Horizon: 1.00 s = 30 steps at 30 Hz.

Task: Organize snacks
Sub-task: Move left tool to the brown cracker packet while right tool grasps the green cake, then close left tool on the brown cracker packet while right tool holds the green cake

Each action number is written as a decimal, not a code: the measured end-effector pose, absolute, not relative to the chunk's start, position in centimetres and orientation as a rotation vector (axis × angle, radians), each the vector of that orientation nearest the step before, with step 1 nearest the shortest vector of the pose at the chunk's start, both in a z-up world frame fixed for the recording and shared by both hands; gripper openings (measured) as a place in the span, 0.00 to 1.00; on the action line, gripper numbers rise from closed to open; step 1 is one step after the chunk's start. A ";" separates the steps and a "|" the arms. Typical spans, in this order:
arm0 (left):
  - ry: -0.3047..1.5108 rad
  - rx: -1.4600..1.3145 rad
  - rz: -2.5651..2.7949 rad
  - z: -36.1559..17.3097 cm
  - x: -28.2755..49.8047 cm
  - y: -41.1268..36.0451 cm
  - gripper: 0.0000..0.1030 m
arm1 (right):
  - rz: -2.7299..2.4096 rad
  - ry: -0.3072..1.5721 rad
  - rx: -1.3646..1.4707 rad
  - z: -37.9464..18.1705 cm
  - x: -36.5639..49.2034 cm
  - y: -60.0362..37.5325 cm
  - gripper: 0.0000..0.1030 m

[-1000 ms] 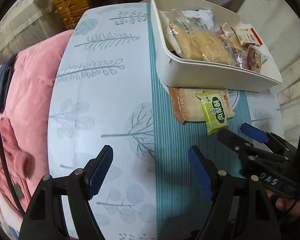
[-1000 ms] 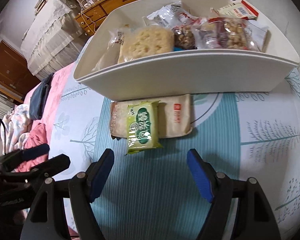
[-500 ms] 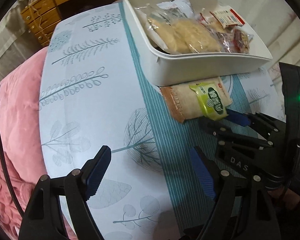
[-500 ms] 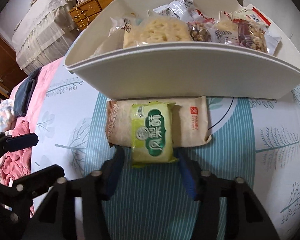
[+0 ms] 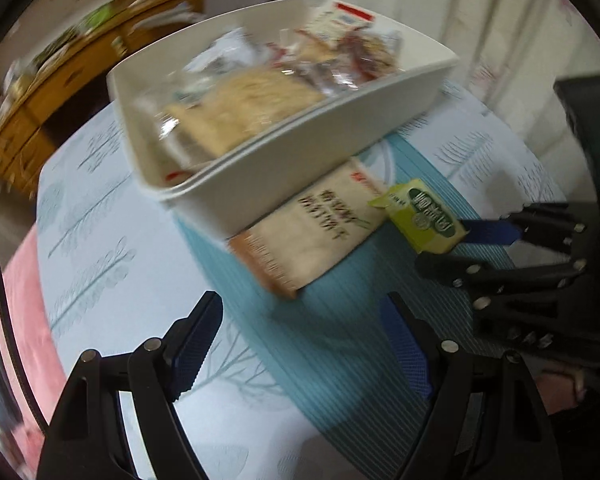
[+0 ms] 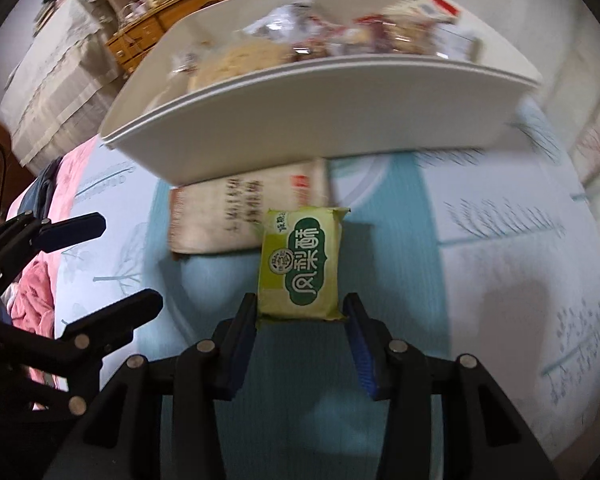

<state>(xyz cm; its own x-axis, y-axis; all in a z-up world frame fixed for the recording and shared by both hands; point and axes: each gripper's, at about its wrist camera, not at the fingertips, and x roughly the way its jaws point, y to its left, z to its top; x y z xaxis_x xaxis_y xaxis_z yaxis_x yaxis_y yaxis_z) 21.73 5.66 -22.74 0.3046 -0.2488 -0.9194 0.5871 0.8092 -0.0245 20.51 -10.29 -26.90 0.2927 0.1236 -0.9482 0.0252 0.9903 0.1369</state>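
Across upper frame: white bin (image 6: 332,108), already snack-filled. Below it, beige packet (image 6: 236,212) flat on tablecloth (image 6: 500,280). Centre: green pastry packet (image 6: 300,268), right gripper (image 6: 300,312) just closed, pinching only near edge; could slip. Left gripper (image 5: 300,344) open, empty.

Changes noted, my own tools:

Right gripper (image 6: 300,314): jaws have just been closing; a second ago they stood wide with bare cloth between them, now my pads clamp the near end of the green snack packet (image 6: 302,264), one on each side.

Green snack packet: formerly lying on top of the beige packet (image 6: 248,210), across its middle. Now drawn off toward lower frame, only its far corner overlapping the beige packet's edge; beige print newly uncovered.

Left gripper (image 5: 300,344): view has rolled; the white bin (image 5: 312,140) has shifted from upper right to upper centre, blurred.
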 end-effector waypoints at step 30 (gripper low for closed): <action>1.083 0.510 -0.519 -27.3 24.0 -2.7 0.78 | 0.017 1.307 0.205 -25.8 15.1 -17.5 0.42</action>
<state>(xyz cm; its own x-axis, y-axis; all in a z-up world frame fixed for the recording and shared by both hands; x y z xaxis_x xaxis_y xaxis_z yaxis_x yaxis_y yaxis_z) 23.97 -2.74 -27.28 0.3753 -0.1452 -0.9155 0.6230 0.7708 0.1332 15.12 -17.53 -25.79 0.2635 0.1278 -0.9561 0.1036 0.9817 0.1598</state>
